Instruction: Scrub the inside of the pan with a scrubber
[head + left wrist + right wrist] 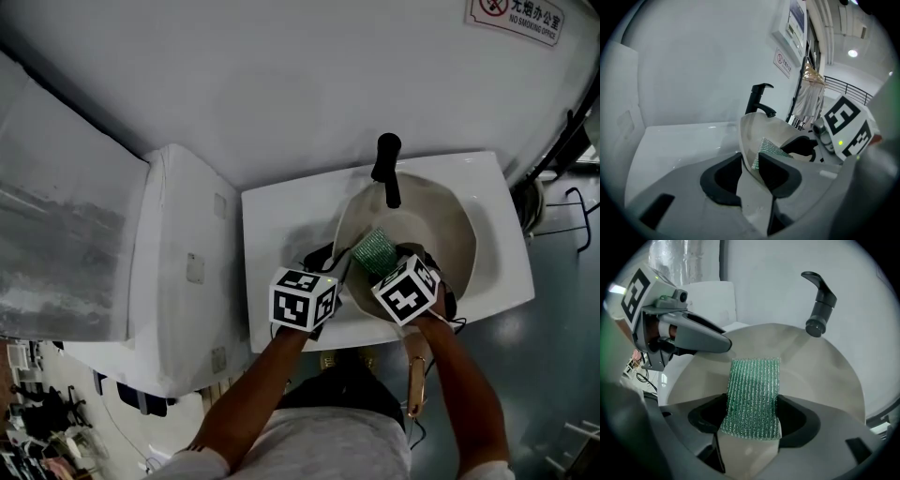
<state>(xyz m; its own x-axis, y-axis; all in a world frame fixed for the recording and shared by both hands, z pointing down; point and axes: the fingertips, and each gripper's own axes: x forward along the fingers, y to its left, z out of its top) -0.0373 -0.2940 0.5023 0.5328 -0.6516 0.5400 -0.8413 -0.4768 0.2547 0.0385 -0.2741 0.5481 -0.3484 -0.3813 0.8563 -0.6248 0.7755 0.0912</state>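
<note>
A cream pan (441, 225) stands tilted in the white sink (281, 225), its inside facing me. My left gripper (328, 265) is shut on the pan's left rim; in the left gripper view that thin rim (746, 140) runs up between the two dark pads of the gripper (750, 164). My right gripper (389, 264) is shut on a green mesh scrubber (375, 251). In the right gripper view the scrubber (752, 394) sticks out from the gripper (752, 417) and lies against the pan's inner wall (815, 376). The left gripper (696, 336) shows at the pan's upper left edge there.
A black faucet (387, 169) stands behind the pan, its spout (818, 305) over the pan's far rim. A white cabinet (178, 262) adjoins the sink on the left. A white wall runs close behind. Floor and a metal rack (562, 187) lie to the right.
</note>
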